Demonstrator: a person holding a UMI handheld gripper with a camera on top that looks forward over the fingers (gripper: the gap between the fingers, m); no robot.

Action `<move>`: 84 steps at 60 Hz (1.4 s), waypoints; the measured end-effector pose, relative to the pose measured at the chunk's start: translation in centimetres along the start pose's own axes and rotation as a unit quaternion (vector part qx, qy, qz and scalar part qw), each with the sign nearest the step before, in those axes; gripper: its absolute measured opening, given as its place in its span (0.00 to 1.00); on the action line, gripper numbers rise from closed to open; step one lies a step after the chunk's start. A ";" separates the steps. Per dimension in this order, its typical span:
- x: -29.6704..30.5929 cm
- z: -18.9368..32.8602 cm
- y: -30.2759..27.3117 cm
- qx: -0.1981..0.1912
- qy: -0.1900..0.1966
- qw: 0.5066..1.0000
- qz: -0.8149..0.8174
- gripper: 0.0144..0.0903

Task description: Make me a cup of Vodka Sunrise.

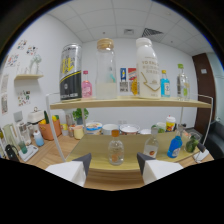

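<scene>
My gripper (114,163) is open, and its two fingers (83,162) show low in the view over a wooden counter (95,145). A small clear bottle (116,152) holding some orange liquid stands upright on the counter just ahead of the fingertips, in line with the gap between them. Nothing touches it. To its right stand another small clear bottle (151,147), a blue bottle (175,146) and a green one (192,144).
A wooden shelf (130,104) above the counter carries a black and yellow can (71,72), a pink bottle (86,85), a corked glass carafe (106,70), a tall white bottle (147,70) and smaller bottles (165,84). Bowls and cups (94,128) line the counter's back.
</scene>
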 end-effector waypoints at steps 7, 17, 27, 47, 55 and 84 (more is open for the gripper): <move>0.1 3.7 -0.5 -0.009 0.004 1.000 -0.003 0.85; 0.9 7.5 1.0 -0.051 0.020 0.999 0.001 0.53; 0.8 8.3 2.3 -0.076 0.018 0.997 -0.006 0.30; 0.1 5.1 0.5 -0.063 -0.005 0.998 -0.008 0.28; -0.5 1.5 -0.1 -0.048 -0.016 0.999 0.003 0.28; -1.4 -1.1 12.9 -0.108 -0.001 0.994 0.035 0.28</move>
